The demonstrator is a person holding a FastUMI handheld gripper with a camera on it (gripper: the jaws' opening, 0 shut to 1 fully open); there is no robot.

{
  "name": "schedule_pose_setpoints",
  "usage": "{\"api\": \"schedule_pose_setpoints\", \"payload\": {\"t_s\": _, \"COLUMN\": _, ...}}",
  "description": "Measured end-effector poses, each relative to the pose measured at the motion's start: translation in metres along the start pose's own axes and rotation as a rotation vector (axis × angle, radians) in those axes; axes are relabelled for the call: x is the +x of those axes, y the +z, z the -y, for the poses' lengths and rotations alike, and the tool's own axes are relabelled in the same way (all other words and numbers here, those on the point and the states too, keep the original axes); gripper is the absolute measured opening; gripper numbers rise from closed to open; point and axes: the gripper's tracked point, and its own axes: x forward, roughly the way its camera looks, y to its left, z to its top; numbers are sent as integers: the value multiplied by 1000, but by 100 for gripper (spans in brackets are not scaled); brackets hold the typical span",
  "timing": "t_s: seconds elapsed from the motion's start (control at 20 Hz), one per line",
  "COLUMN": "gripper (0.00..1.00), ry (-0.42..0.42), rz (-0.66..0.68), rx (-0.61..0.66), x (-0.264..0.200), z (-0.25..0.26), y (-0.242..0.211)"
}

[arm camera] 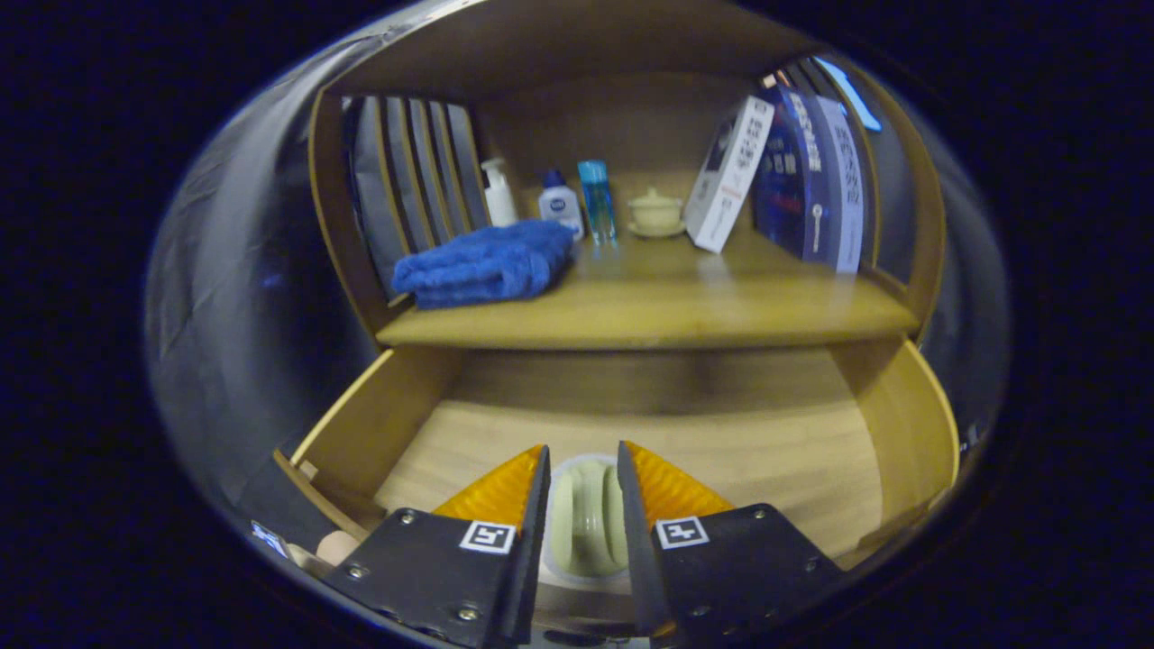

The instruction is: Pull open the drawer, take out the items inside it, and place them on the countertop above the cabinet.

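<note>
Drawer (649, 451) stands pulled well out beneath the counter (667, 311), its pale wooden floor bare apart from one thing near the front: a small cream lidded cup (586, 523) sitting on a white saucer. From where I watch, the tongs (583, 505) have their two fingers on either side of that cup, one to its left and one to its right, with the knob and rounded lid showing in the slot between them. The fingers are only partly spread, close to the cup's sides, but the picture is soft there and I cannot tell whether both really press on it or just flank it. That straddling makes sense: the cup is round and smooth, so it wants a grip across its middle before it is lifted.

Up on the counter, a folded blue towel (487, 263) lies at the left, and along the back stand a white pump bottle (499, 194), a small white bottle with a blue cap (561, 205) and a slim blue bottle (597, 200), then a matching cream cup on its saucer (655, 214). A white box (728, 176) leans against dark blue books (807, 176) at the right. The open stretch of counter in the middle front looks the natural landing place, clear of the towel and the leaning box.
</note>
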Motion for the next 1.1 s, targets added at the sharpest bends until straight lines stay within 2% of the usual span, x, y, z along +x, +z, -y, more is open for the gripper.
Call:
{"api": "schedule_pose_setpoints", "payload": {"t_s": 0.1, "gripper": 42, "ry": -12, "rz": -52, "rx": -29, "x": 7, "z": 4, "y": -14}}
{"api": "schedule_pose_setpoints", "payload": {"t_s": 0.5, "gripper": 42, "ry": 7, "rz": -222, "rx": 44, "x": 20, "z": -1, "y": -37}}
{"api": "schedule_pose_setpoints", "payload": {"t_s": 0.8, "gripper": 42, "ry": 1, "rz": -246, "rx": 0, "x": 23, "z": -2, "y": -38}}
{"api": "schedule_pose_setpoints", "payload": {"t_s": 0.85, "gripper": 42, "ry": -9, "rz": -234, "rx": 1, "x": 40, "z": 2, "y": -33}}
{"api": "schedule_pose_setpoints", "payload": {"t_s": 0.9, "gripper": 28, "ry": -7, "rz": -237, "rx": 13, "x": 20, "z": 1, "y": -34}}
{"api": "schedule_pose_setpoints", "payload": {"t_s": 0.95, "gripper": 15, "ry": -6, "rz": -235, "rx": 12, "x": 27, "z": 2, "y": -37}}
{"api": "schedule_pose_setpoints", "payload": {"t_s": 1.1, "gripper": 15, "ry": -9, "rz": -217, "rx": -2, "x": 25, "z": -1, "y": -35}}
